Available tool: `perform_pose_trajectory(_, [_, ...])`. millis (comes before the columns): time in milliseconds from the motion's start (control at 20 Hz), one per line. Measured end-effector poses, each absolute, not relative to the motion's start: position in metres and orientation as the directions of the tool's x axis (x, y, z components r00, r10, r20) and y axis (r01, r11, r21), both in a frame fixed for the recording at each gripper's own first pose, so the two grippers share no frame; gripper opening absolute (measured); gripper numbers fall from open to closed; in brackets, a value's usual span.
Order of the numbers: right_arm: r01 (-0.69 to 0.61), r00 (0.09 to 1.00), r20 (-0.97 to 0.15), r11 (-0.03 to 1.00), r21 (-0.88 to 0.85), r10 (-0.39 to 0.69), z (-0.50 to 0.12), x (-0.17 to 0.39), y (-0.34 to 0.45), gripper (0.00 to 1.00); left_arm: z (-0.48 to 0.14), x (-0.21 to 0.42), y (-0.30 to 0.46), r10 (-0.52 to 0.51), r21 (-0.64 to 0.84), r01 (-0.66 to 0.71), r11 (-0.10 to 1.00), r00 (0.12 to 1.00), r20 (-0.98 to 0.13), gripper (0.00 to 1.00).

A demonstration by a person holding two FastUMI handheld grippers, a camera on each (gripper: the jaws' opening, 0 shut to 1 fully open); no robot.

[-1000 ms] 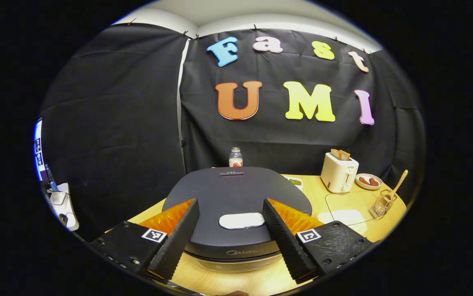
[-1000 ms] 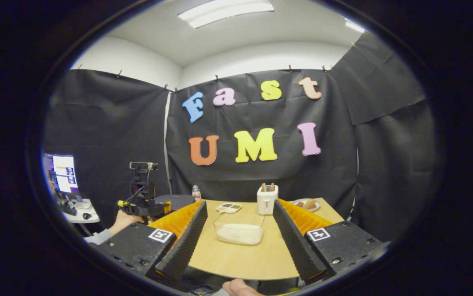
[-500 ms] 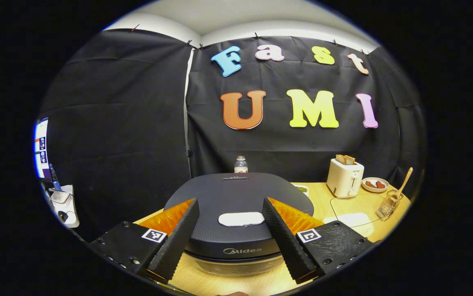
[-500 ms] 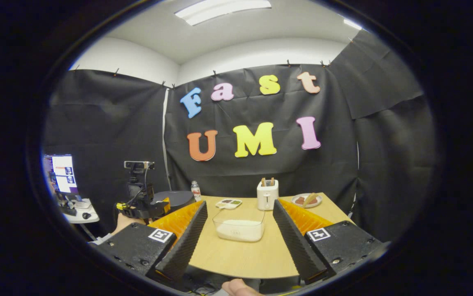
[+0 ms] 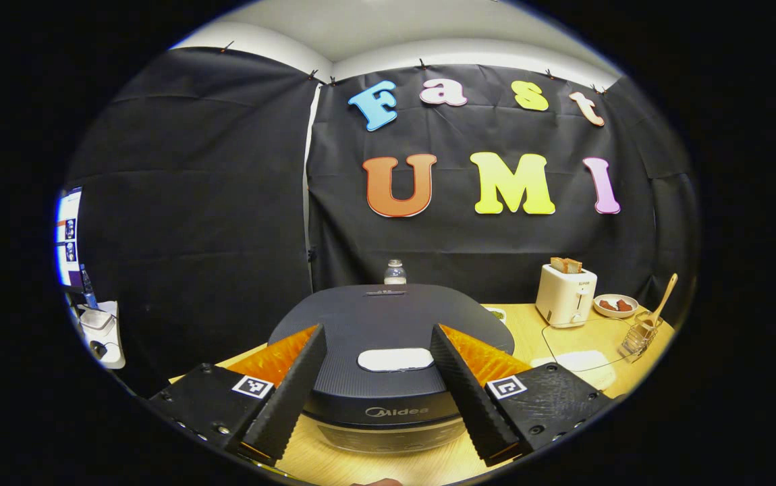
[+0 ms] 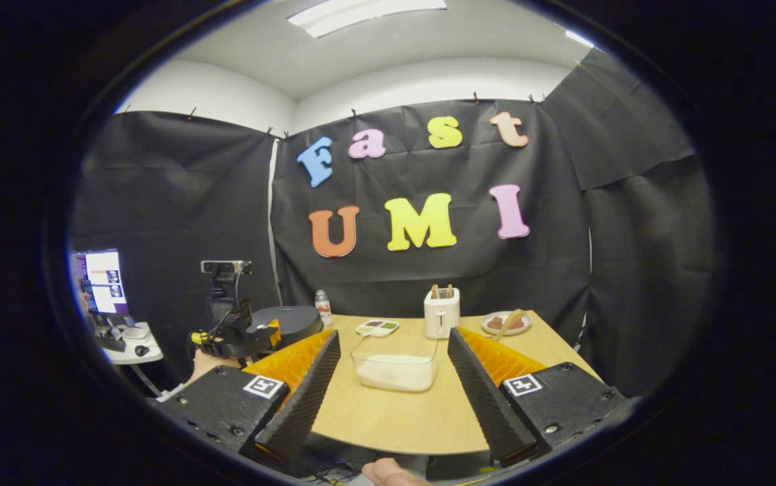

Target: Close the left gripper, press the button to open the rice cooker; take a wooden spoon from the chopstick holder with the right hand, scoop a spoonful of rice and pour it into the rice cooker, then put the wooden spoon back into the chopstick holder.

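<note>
Left gripper (image 5: 378, 388) spread wide, empty, over closed rice cooker (image 5: 388, 317), button (image 5: 395, 359) between fingers, right gripper (image 6: 388, 385) parted, empty, clear tub of rice (image 6: 396, 366) at 12 o'clock, wooden spoon (image 5: 658, 307) upright in chopstick holder (image 5: 638, 335) at 3 o'clock.

Between the jaws, the rice cooker (image 5: 388, 324) lid looks matt, finely textured plastic (its button (image 5: 395, 359) smoother); the table (image 6: 395, 418) is pale wood-grain.
</note>
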State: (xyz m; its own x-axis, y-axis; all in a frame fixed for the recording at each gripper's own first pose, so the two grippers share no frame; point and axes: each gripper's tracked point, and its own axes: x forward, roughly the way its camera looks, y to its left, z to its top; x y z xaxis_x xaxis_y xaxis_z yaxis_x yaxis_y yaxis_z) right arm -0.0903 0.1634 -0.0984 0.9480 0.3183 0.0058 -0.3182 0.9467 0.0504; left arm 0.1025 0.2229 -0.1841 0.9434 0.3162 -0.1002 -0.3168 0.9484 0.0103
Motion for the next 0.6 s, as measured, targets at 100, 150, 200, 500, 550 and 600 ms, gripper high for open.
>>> perform_pose_trajectory(100, [-0.313, 0.95, 0.007, 0.949, 0.051, 0.313, -0.097, -0.09, 0.16, 0.98, -0.181, 0.1, 0.221, 0.309, 0.011, -0.31, 0.951, 0.944, -0.116, 0.99])
perform_pose_trajectory(150, [-0.31, 0.951, 0.009, 0.949, 0.053, 0.31, -0.096, -0.09, 0.158, 0.98, -0.179, 0.097, 0.22, 0.302, 0.008, -0.303, 0.953, 0.945, -0.125, 0.99])
perform_pose_trajectory(200, [-0.306, 0.952, 0.009, 0.951, 0.056, 0.306, -0.096, -0.089, 0.156, 0.98, -0.177, 0.094, 0.217, 0.292, 0.005, -0.294, 0.956, 0.947, -0.136, 0.98])
perform_pose_trajectory(500, [-0.294, 0.956, 0.017, 0.954, 0.051, 0.294, -0.092, -0.09, 0.149, 1.0, -0.141, 0.067, 0.204, 0.288, 0.024, -0.287, 0.958, 0.95, -0.121, 0.97])
perform_pose_trajectory(550, [-0.292, 0.956, 0.02, 0.955, 0.049, 0.291, -0.091, -0.09, 0.147, 1.0, -0.136, 0.059, 0.2, 0.29, 0.031, -0.289, 0.957, 0.95, -0.119, 0.96])
perform_pose_trajectory(600, [-0.288, 0.958, 0.021, 0.956, 0.047, 0.287, -0.092, -0.09, 0.145, 0.98, -0.129, 0.053, 0.194, 0.287, 0.036, -0.285, 0.958, 0.951, -0.117, 0.96])
